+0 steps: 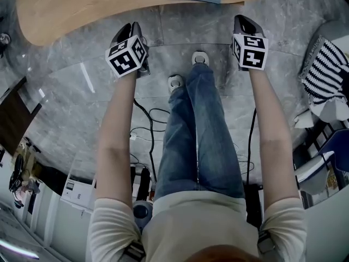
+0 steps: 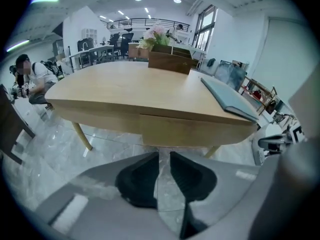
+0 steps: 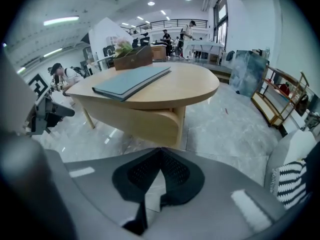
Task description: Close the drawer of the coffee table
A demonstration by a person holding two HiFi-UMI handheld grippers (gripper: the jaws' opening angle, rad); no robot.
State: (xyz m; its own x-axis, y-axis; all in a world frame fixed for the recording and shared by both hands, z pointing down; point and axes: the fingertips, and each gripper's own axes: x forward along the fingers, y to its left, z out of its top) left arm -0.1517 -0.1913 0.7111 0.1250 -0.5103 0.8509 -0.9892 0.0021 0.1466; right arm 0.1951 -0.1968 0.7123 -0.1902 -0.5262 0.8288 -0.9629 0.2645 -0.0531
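The light wood coffee table (image 1: 109, 10) lies just ahead of both grippers, which hang over the floor in front of it and touch nothing. In the left gripper view its drawer front (image 2: 190, 132) sits flush with the table's apron. My left gripper (image 1: 134, 27) points down at the floor short of the table's edge. Its jaws (image 2: 164, 156) stand a narrow gap apart with only floor between them. My right gripper (image 1: 244, 19) is off the table's right end, and its jaws (image 3: 161, 151) meet at the tips with nothing held.
A blue-grey folder (image 2: 227, 101) and a wooden planter box with flowers (image 2: 170, 61) sit on the table. My legs and shoes (image 1: 199, 59) stand between the grippers, with cables (image 1: 147, 119) on the marble floor. A striped cushion (image 1: 327, 72) is at the right and a dark chair (image 1: 13, 113) at the left.
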